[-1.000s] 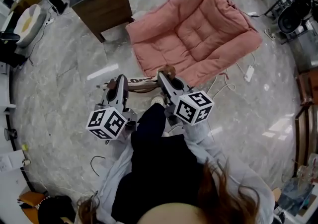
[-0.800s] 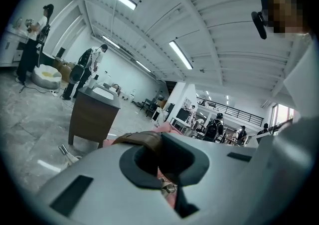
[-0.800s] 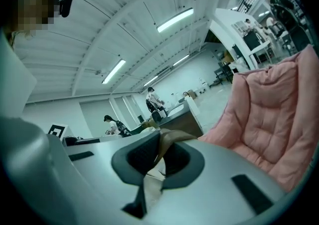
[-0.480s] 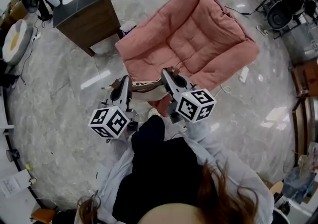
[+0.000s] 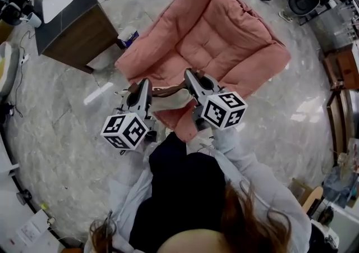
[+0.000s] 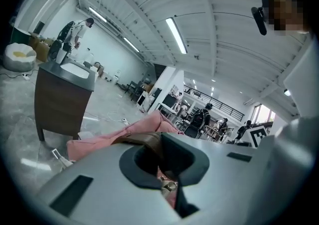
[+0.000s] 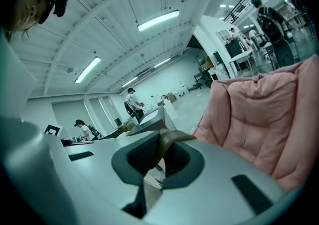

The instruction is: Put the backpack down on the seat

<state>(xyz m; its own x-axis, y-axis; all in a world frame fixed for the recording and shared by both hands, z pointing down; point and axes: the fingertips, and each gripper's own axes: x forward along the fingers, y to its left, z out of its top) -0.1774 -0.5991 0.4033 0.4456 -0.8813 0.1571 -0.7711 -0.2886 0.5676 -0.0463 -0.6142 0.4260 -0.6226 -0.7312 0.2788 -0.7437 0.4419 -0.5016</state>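
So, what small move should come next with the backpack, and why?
Probably carry it a little forward, over the cushion. The left gripper and right gripper are both shut on the brown strap, and the backpack hangs at the front edge of the pink seat, not yet over its middle.

head view steeply down from above, two low views along the jaws, pink seat [image 5: 224,38] common

Backpack [image 5: 170,100] between left tool [image 5: 143,84] and right tool [image 5: 191,74], over seat [image 5: 224,33] edge; cabinet [image 5: 78,33] left
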